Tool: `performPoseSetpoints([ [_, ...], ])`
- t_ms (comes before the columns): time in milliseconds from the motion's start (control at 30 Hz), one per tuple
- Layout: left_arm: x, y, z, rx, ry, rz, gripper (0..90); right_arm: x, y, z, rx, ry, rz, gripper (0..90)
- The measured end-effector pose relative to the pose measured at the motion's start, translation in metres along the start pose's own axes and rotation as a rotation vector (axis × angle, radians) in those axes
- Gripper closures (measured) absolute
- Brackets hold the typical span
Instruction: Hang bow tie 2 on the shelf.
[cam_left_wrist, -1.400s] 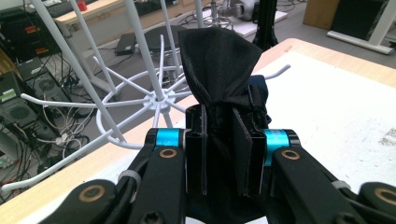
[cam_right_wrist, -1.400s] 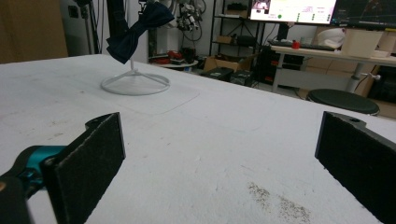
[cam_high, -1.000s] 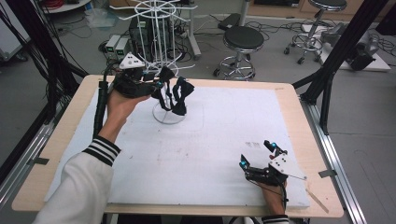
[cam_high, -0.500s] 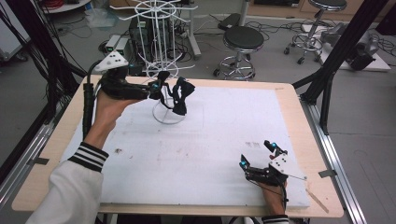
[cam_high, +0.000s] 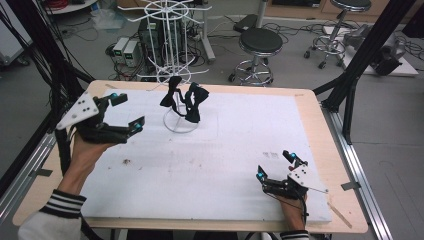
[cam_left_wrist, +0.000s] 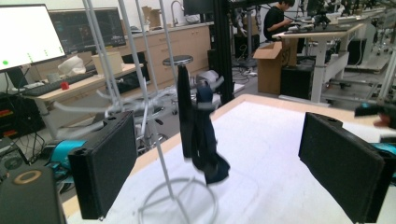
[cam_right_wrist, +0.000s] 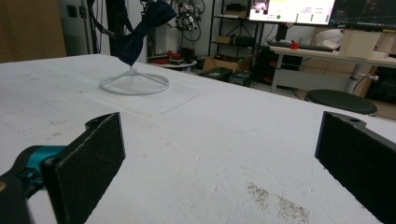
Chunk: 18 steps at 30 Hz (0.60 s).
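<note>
Bow ties hang dark and bunched on the white wire rack, whose ring base sits on the far left part of the worktop. The left tool stands just left of them, its jaws having just been opening, now wide apart with nothing between them; the ties dangle free ahead of it in the left gripper view. My reading is that a tie has been hung and the hand is clearing away. To do that well, the tool should draw straight back along its own line, jaws kept wide, so no pad catches loose fabric or nudges the thin upright, which looks light enough to tip or spin.

The right tool rests low at the near right corner of the worktop, well apart from the rack, jaws spread and empty. The white mat in front of it carries a few dark smudges but nothing to pick up.

Beyond the far edge stand two stools, power boxes and loose cables on the floor; black frame posts flank both sides. None of these crowd the rack. What does stand in the way is the rack's own arms, which jut out above the ties.
</note>
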<state>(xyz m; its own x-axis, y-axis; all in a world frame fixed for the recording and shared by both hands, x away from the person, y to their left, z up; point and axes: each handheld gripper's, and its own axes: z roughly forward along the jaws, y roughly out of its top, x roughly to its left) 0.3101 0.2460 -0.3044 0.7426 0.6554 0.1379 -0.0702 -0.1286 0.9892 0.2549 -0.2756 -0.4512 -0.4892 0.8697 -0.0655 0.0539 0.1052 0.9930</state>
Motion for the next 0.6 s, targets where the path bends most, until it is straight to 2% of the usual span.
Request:
performPoseSetpoints([
  [67, -0.002, -0.012, -0.008, -0.011, 0.001, -0.004, 12.0, 0.0, 0.0, 0.0, 0.001, -0.002, -0.001, 0.8],
  [233, -0.009, -0.053, -0.026, -0.017, 0.01, 0.002, 12.0, 0.001, 0.0, 0.0, 0.004, -0.007, 0.002, 0.8],
  [433, -0.014, -0.099, -0.038, -0.03, 0.052, -0.048, 12.0, 0.001, 0.0, 0.0, 0.003, -0.015, 0.006, 0.8],
  [600, -0.02, -0.132, -0.046, -0.049, 0.084, -0.059, 12.0, 0.001, 0.0, 0.0, 0.004, -0.018, 0.005, 0.8],
])
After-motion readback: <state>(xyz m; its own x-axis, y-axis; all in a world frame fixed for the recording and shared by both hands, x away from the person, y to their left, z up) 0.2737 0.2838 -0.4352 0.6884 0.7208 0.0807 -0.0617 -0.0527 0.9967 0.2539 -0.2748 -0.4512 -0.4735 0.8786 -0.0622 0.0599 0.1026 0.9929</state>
